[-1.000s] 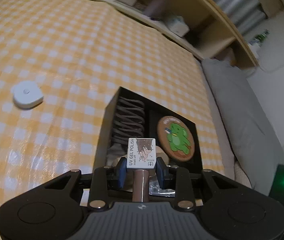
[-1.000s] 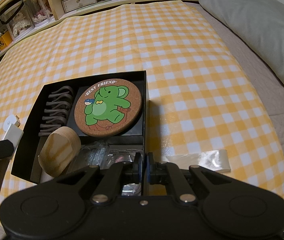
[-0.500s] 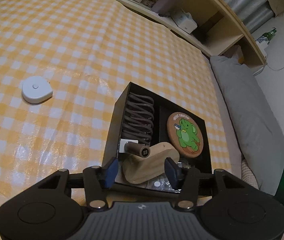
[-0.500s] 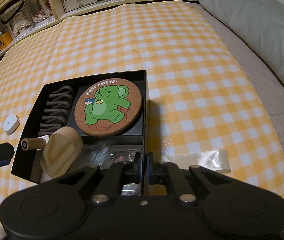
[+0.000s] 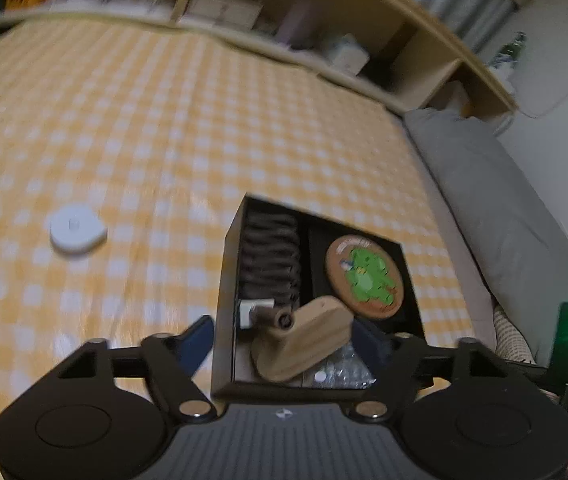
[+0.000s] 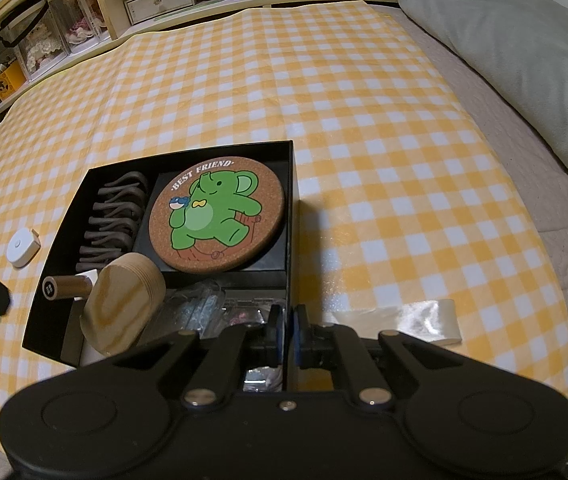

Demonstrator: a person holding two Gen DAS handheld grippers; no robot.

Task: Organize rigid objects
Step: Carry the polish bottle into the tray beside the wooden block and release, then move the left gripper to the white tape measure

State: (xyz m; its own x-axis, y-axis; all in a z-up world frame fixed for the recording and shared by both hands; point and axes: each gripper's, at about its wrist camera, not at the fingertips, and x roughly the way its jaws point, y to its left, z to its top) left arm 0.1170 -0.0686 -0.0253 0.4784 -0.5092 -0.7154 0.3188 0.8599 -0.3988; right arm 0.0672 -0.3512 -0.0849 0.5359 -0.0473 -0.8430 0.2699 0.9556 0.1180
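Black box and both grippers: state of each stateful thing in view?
black box: open, no lid on it, right wall pinched
gel polish bottle: on its side in the box, released
cork coaster: flat, face up in the box
wooden block: tilted, leaning in the box
white tape measure: outside the box, on the cloth
left gripper: open, jaws just been opening, nothing held
right gripper: shut on the box's wall

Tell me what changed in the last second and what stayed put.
The left gripper let go of the gel polish bottle, which now lies in the black box beside the wooden block. Its jaws have just been opening, nothing between them, and it backed away. The right gripper stayed clamped on the box wall; the elephant coaster and white tape measure did not move.
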